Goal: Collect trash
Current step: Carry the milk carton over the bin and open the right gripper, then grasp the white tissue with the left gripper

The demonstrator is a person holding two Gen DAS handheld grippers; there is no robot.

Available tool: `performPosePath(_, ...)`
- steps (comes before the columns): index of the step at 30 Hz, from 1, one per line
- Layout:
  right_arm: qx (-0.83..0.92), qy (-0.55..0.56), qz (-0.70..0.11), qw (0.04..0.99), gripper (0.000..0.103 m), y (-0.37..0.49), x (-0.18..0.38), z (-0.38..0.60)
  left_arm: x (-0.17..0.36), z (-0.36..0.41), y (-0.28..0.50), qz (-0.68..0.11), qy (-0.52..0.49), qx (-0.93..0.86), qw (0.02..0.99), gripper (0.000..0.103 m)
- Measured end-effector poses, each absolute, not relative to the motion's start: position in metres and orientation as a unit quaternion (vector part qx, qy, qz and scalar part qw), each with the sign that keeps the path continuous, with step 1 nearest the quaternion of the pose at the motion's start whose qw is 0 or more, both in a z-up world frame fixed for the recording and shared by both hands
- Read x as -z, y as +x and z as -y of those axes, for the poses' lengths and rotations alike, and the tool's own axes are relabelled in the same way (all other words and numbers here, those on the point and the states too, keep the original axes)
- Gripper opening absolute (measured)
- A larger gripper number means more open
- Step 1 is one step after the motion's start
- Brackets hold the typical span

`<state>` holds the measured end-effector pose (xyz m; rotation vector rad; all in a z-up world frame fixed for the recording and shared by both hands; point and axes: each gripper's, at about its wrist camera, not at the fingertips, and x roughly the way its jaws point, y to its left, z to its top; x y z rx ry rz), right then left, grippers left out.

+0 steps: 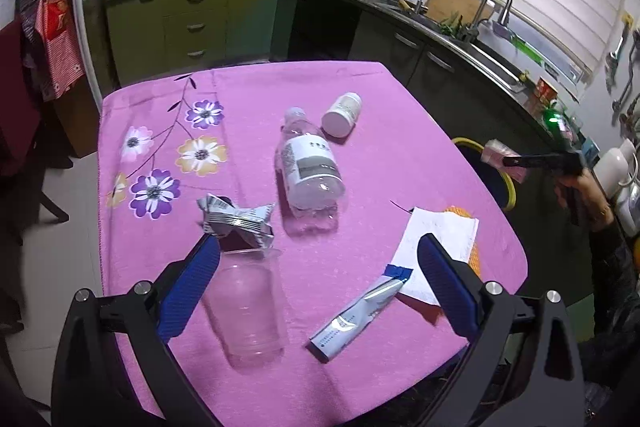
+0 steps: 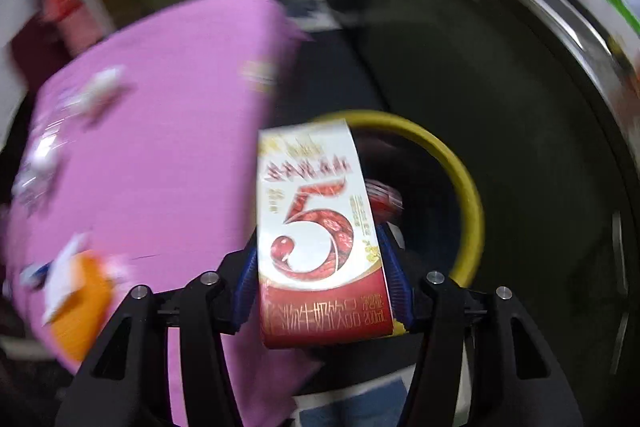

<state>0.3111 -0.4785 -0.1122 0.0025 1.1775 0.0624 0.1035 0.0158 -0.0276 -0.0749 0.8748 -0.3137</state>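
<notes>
Beside pink table (image 2: 152, 115) — right hand-held gripper (image 2: 320, 267) clamped around milk carton (image 2: 320, 227).

Blurred by motion across the right wrist view: the pink desk (image 2: 152, 131), the white scraps on it, an orange patch (image 2: 80, 311) at its near left corner, and the far kitchen, none sharp enough to identify. Hidden behind the milk carton (image 2: 320, 235): the left part of the yellow-rimmed bin (image 2: 460, 187) and most of both blue pads of the right tongs (image 2: 322, 267). In the left wrist view, partly covered by the white napkin (image 1: 436, 243): an orange item (image 1: 460, 213); too small to read: the print on the bottle (image 1: 310, 163).
</notes>
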Motion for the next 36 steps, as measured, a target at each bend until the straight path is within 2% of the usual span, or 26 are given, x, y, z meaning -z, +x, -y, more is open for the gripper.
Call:
performPosePath(5, 0.018, 0.052, -0.584, 0.810, 0.053, 0.343, 0.165, 0.527, 0.030, 0.003, 0.101, -0.436, -0.007, 0.166, 0.884, 0.094)
performPosePath(7, 0.027, 0.059, -0.586, 0.808, 0.064, 0.350, 0.174, 0.534, 0.033, 0.012, 0.100, -0.443, 0.001, 0.182, 0.878, 0.094)
performPosePath(8, 0.032, 0.059, -0.584, 0.809, 0.064, 0.351, 0.175, 0.534, 0.034, 0.017, 0.101, -0.447, 0.005, 0.192, 0.874, 0.094)
performPosePath(16, 0.021, 0.051, -0.552, 0.832, 0.065, 0.323, 0.148, 0.520, 0.060, 0.107, 0.111, -0.478, 0.071, 0.341, 0.806, 0.094)
performPosePath(24, -0.009, 0.044, -0.545, 0.837, 0.066, 0.292, 0.138, 0.503, 0.108, 0.176, 0.128, -0.511, 0.108, 0.395, 0.756, 0.094)
performPosePath(26, -0.014, 0.040, -0.545, 0.837, 0.066, 0.288, 0.137, 0.499, 0.113, 0.181, 0.136, -0.516, 0.107, 0.389, 0.755, 0.088)
performPosePath(28, -0.020, 0.041, -0.544, 0.838, 0.072, 0.285, 0.136, 0.497, 0.118, 0.183, 0.143, -0.524, 0.108, 0.377, 0.756, 0.079)
performPosePath(32, -0.032, 0.041, -0.542, 0.839, 0.073, 0.282, 0.137, 0.492, 0.127, 0.188, 0.150, -0.537, 0.117, 0.364, 0.752, 0.067)
performPosePath(36, -0.043, 0.044, -0.536, 0.842, 0.073, 0.283, 0.137, 0.486, 0.129, 0.187, 0.153, -0.549, 0.109, 0.357, 0.748, 0.047)
